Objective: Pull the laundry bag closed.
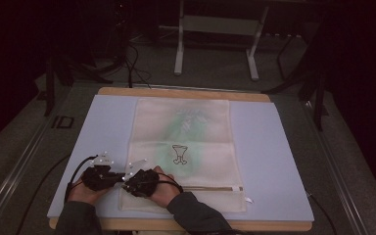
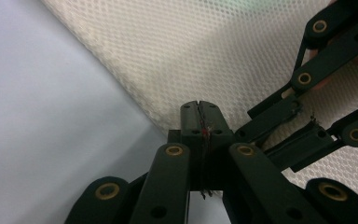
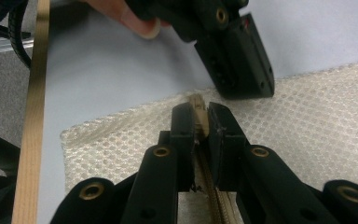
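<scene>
A cream mesh bag (image 1: 181, 147) lies flat on the pale blue mat (image 1: 274, 161), with a small goblet print and a zipper (image 1: 210, 188) along its near edge. Both grippers meet at the bag's near left corner. My left gripper (image 1: 121, 176) (image 2: 199, 111) is shut, and its jaws pinch the bag's mesh edge (image 2: 168, 70). My right gripper (image 1: 127, 182) (image 3: 199, 119) is shut on the tan zipper tab (image 3: 197, 106) at the zipper's left end. In the right gripper view the left gripper (image 3: 237, 65) comes down from the top onto the bag's edge.
The mat lies on a wooden table (image 1: 186, 92) whose front edge (image 3: 32, 140) runs close by the hands. A white tag (image 1: 248, 199) lies at the zipper's right end. Behind the table are grey floor, cables (image 1: 134, 68) and a metal stand (image 1: 215, 44).
</scene>
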The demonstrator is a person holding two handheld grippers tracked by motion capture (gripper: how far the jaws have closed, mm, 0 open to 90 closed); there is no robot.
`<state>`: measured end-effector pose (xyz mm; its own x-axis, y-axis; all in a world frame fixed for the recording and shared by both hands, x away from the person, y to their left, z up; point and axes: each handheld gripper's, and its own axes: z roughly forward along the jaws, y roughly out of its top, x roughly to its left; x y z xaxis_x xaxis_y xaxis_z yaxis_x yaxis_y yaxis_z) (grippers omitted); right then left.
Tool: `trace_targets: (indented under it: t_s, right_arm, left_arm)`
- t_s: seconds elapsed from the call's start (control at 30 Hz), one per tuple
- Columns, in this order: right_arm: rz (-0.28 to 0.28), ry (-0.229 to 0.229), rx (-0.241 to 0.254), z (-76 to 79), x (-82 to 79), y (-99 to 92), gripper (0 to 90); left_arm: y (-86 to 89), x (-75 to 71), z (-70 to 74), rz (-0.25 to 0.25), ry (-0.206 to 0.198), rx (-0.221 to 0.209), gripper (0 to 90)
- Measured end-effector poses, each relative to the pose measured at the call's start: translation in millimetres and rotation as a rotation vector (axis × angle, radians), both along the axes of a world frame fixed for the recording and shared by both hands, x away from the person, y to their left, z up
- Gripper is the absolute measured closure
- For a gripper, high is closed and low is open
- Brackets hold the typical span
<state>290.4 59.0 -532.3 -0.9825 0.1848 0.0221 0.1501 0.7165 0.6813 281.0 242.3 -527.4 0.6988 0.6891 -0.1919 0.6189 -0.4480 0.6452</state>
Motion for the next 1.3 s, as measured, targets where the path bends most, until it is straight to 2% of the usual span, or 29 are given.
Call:
trace_targets:
  t_s: [0.1, 0.27, 0.5, 0.7, 0.73, 0.9, 1.07, 1.3]
  right_arm:
    - [-0.002, 0.006, 0.002, -0.1, 0.2, -0.1, 81.7]
    - [-0.002, -0.002, 0.001, -0.3, -0.3, -0.2, 81.7]
    - [-0.007, 0.004, 0.016, -1.3, -0.5, -1.4, 82.0]
    - [0.000, -0.003, 0.007, -0.4, -0.8, -2.0, 82.1]
    - [0.006, -0.005, 0.004, -0.1, -0.5, -3.5, 82.2]
    - [0.010, 0.002, -0.001, 0.8, 0.8, -5.6, 82.2]
    - [0.015, -0.015, -0.023, 2.9, -0.9, -5.4, 82.3]
    - [0.014, -0.016, -0.029, 3.6, -1.1, -9.4, 82.3]
  left_arm:
    - [-3.3, -0.4, 0.1, 0.001, 0.002, 0.030, 89.2]
    - [-3.0, -1.6, 0.1, 0.017, 0.019, 0.031, 89.3]
    - [-7.3, -4.4, 2.1, 0.032, 0.016, 0.072, 89.6]
    - [-7.2, -3.7, 2.4, 0.036, 0.027, 0.074, 89.8]
    - [-9.5, -3.9, 3.4, 0.034, 0.023, 0.092, 89.8]
    - [-9.1, -3.6, 3.2, 0.031, 0.023, 0.090, 89.8]
    - [-8.5, -3.1, 3.1, 0.021, 0.021, 0.090, 89.8]
    - [-8.1, -2.9, 3.1, 0.016, 0.019, 0.090, 89.8]
